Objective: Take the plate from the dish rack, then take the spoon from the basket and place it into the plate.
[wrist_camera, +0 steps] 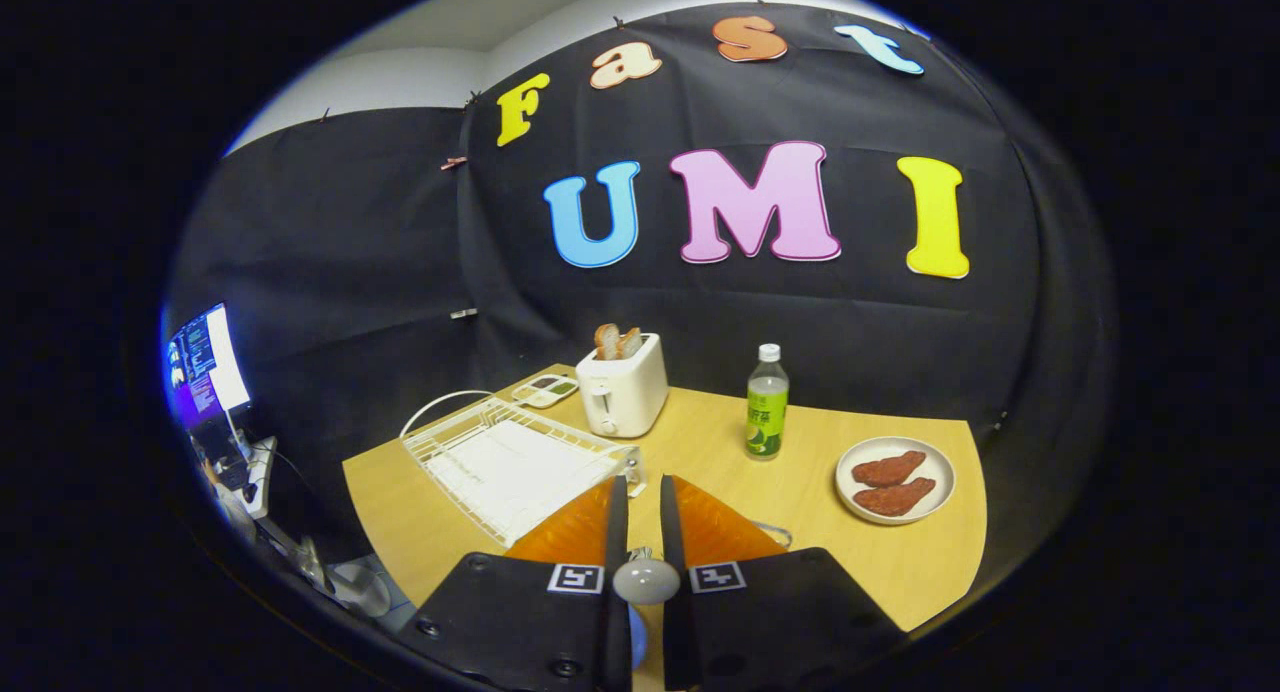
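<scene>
Spoon is held clenched between the fingers of the hand-held gripper and should be carried level toward the plate.

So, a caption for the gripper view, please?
Spoon between the nearly closed tongs; ahead, dish rack, toaster, bottle and plate on the table.

Wooden table carries: white wire dish rack; white toaster beside rack's far corner; small tray behind toaster; green-label bottle upright; plate with two reddish-brown pieces
</scene>
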`<state>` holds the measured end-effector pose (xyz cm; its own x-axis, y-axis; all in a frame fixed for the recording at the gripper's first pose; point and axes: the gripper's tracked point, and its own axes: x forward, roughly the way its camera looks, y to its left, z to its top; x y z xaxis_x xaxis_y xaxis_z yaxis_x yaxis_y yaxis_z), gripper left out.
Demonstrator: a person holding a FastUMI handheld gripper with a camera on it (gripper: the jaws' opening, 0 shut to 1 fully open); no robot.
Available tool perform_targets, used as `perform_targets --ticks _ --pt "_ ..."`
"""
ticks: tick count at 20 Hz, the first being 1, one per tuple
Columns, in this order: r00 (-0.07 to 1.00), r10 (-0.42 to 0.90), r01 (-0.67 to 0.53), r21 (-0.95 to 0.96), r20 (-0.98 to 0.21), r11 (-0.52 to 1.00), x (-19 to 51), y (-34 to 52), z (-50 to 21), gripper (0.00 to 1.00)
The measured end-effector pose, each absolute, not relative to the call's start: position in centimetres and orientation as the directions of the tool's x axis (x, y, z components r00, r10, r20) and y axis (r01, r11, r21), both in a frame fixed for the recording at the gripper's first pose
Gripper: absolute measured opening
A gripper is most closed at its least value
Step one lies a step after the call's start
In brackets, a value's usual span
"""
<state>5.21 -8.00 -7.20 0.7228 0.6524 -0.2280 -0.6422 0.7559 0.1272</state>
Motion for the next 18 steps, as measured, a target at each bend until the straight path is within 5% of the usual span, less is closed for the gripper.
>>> perform_targets --ticks 10,18 --pt "0.532 0.766 -0.740 0.241 -0.361 0.628 -1.6 1.4 -16.8 0.16" --pt "0.516 0.731 -0.721 0.235 -0.447 0.652 -2.2 2.3 -21.6 0.19"
